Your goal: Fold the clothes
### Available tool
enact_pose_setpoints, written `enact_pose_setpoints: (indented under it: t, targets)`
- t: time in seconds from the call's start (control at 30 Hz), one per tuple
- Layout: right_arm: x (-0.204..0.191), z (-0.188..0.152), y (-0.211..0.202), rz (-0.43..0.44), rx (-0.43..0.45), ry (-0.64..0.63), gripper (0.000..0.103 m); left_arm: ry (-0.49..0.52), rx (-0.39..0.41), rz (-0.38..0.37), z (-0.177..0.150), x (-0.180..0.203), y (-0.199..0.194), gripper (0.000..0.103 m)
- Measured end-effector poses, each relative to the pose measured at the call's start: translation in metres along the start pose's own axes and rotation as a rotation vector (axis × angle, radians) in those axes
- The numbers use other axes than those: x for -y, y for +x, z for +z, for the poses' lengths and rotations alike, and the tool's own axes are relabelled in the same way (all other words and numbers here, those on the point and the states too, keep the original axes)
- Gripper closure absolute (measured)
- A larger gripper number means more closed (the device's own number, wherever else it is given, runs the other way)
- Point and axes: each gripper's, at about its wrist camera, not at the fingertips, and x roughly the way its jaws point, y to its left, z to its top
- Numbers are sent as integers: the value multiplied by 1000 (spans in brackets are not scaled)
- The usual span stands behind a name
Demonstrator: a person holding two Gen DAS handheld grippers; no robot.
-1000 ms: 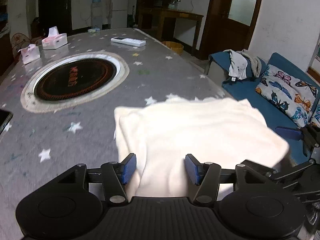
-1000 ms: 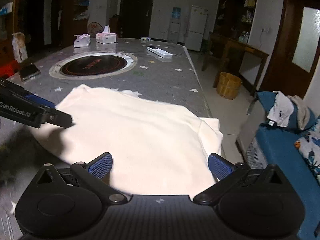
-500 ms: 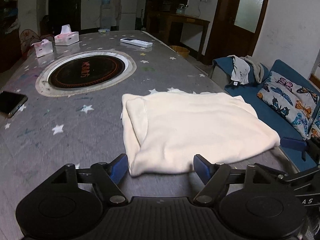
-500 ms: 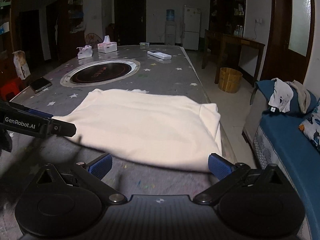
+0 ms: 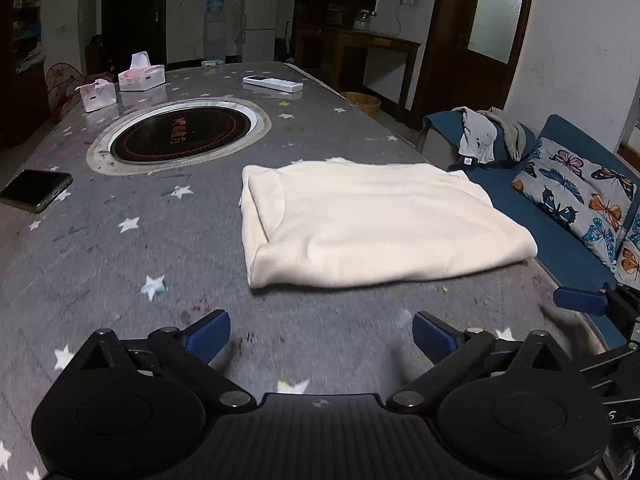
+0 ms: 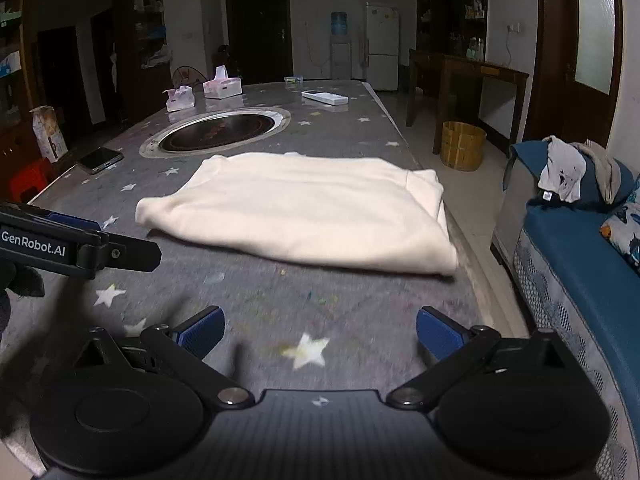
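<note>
A cream garment lies folded into a flat rectangle on the grey star-patterned table, near the table's right edge. It also shows in the right wrist view. My left gripper is open and empty, hovering above the table a short way in front of the garment. My right gripper is open and empty too, pulled back from the garment's near edge. The left gripper's finger shows at the left of the right wrist view. Neither gripper touches the cloth.
A round black hotplate is set in the table middle. A phone lies at the left edge. Two tissue boxes and a remote sit at the far end. A blue sofa with clothes stands right of the table.
Both grippers have pulled back from the garment toward the near edge of the table. The left gripper has opened wider. The garment now lies still and folded.
</note>
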Motion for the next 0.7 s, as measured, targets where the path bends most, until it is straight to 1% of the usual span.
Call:
enact_pose_setpoints:
  t: [0.07, 0.23, 0.7]
  targets:
    - [-1, -4, -3, 1, -4, 3, 0, 4, -3, 5, -4, 2, -3, 0]
    - [-4, -9, -11, 4, 3, 11, 0, 4, -8, 4, -12, 5, -9, 0]
    - [-10, -22, -31, -13, 22, 10, 0, 14, 11, -6, -29, 14, -31, 0]
